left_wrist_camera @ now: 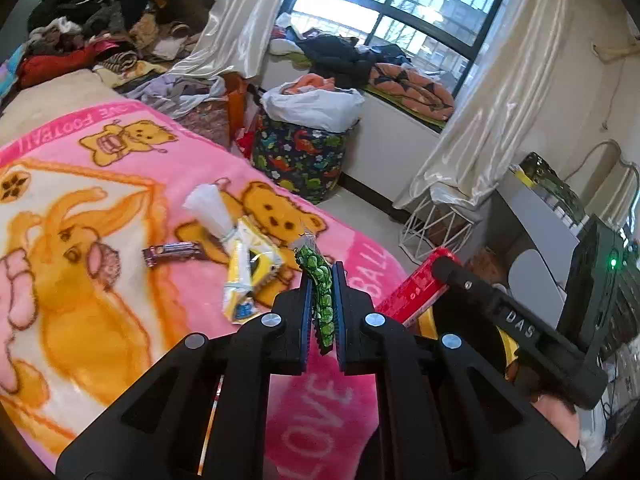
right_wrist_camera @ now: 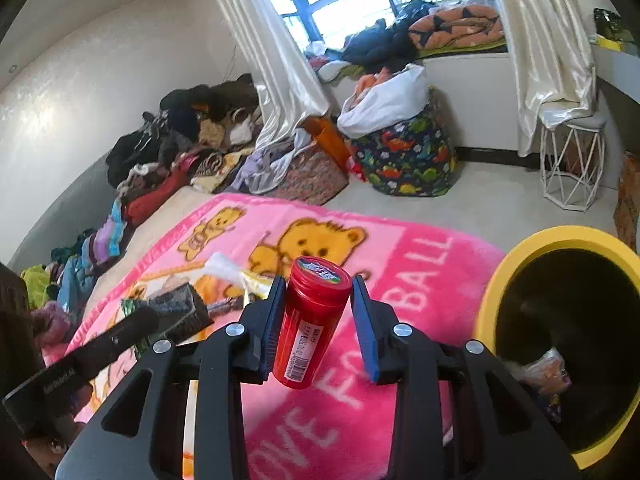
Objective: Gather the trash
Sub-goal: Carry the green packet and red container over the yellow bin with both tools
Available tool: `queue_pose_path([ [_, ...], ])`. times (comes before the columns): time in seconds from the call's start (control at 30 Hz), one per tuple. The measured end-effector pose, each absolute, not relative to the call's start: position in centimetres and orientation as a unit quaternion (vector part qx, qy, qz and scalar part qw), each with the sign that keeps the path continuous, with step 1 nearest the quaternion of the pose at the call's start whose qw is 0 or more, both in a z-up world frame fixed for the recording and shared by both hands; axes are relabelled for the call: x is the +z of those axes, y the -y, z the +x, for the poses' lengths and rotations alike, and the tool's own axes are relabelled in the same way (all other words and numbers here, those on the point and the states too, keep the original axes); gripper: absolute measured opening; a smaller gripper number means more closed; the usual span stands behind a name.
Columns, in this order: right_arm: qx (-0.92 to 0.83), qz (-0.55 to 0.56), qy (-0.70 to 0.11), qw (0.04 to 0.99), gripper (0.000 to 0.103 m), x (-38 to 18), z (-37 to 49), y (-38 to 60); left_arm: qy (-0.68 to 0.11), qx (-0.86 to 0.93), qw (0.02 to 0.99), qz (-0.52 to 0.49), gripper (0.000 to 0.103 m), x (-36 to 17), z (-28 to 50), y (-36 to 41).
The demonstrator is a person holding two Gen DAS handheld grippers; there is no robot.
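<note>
My left gripper [left_wrist_camera: 323, 270] is shut on a green printed wrapper [left_wrist_camera: 322, 308], held above the pink bear blanket [left_wrist_camera: 132, 200]. On the blanket lie a yellow-white wrapper [left_wrist_camera: 248, 276], a white plastic piece [left_wrist_camera: 208, 208] and a shiny purple wrapper [left_wrist_camera: 172, 252]. My right gripper [right_wrist_camera: 318, 280] is shut on a red canister [right_wrist_camera: 308, 336] with a red lid, tilted and clear of the blanket. The same canister [left_wrist_camera: 412, 288] shows to the right in the left wrist view. A yellow bin [right_wrist_camera: 560, 236] stands at the right of the bed, with some trash [right_wrist_camera: 540, 372] inside.
A dinosaur-print basket [left_wrist_camera: 300, 156] holding a white bag stands on the floor beyond the bed. A white wire stool [right_wrist_camera: 572, 168] sits under the curtain. Piled clothes [left_wrist_camera: 100, 12] cover the bed's far end and the window ledge [left_wrist_camera: 400, 80]. Grey furniture [left_wrist_camera: 540, 216] is at the right.
</note>
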State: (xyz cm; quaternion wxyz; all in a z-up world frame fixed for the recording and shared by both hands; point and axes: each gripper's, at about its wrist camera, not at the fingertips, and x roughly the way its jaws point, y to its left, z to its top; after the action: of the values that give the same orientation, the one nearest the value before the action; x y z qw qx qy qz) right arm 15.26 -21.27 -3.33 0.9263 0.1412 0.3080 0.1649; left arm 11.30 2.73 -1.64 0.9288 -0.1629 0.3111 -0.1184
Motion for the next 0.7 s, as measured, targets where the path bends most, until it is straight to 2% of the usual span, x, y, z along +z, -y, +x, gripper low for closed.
queue_pose_path([
  [0.7,0.108,0.178,-0.274,0.939,0.032,-1.8,13.8,28.9,-0.310,-0.174,0.926,-0.129,0.005,-0.8,10.8,3.0],
])
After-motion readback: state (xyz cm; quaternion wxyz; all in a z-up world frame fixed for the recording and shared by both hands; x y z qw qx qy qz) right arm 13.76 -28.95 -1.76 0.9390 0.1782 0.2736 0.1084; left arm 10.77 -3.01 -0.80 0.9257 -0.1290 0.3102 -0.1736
